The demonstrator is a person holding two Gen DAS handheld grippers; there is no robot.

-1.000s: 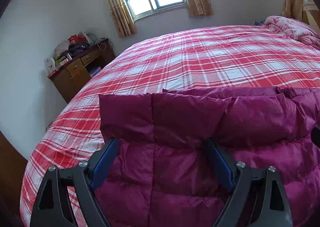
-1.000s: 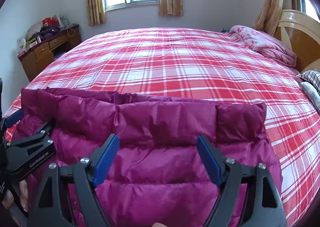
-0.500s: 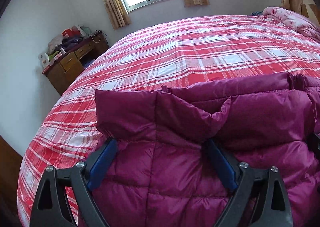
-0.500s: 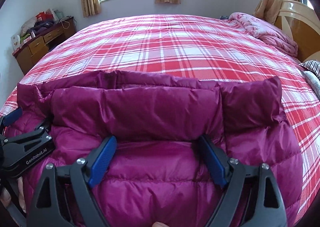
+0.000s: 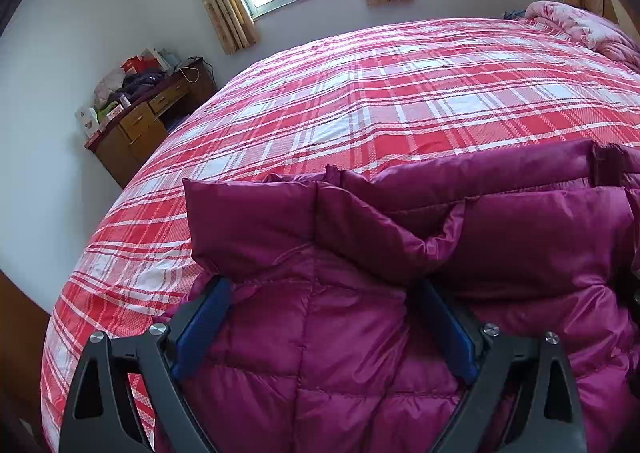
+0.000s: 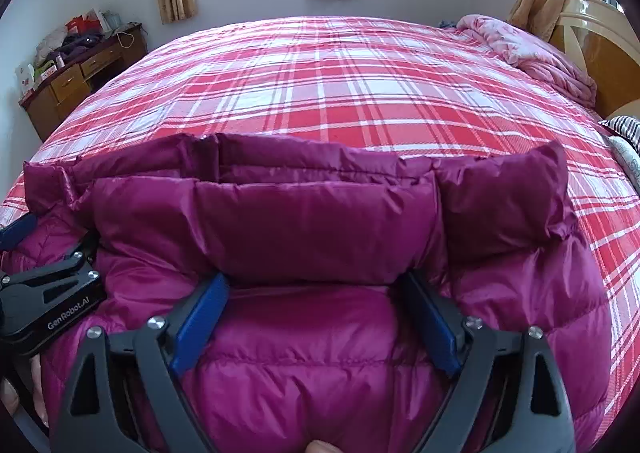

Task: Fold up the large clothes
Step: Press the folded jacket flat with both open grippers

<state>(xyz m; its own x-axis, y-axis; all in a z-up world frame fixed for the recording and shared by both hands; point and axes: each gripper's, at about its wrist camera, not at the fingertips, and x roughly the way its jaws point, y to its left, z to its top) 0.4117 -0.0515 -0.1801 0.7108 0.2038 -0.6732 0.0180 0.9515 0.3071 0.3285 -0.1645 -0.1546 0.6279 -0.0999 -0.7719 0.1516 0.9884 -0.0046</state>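
A magenta quilted down jacket (image 5: pixel 340 353) lies on the near part of the bed, with its far portion folded back toward me as a puffy flap (image 6: pixel 312 221). My left gripper (image 5: pixel 320 285) stands wide over the jacket's left part. Its blue fingertips are tucked under the flap's edge and the pads are not pressing on the fabric. My right gripper (image 6: pixel 316 279) is over the right part. Its jaws are opening, and the flap rests loosely across its hidden fingertips. The left gripper's black frame (image 6: pixel 52 305) shows at the left edge of the right wrist view.
The red and white plaid bed cover (image 6: pixel 340 85) stretches beyond the jacket. A pink quilt (image 6: pixel 532 49) is bunched by the wooden headboard (image 6: pixel 592 37) at the far right. A cluttered wooden desk (image 5: pixel 140 125) stands by the wall on the left, below a curtained window.
Both grippers have sunk toward the jacket and their jaws have spread wider. The folded flap has come down and settled, puffier, onto the jacket's lower part.
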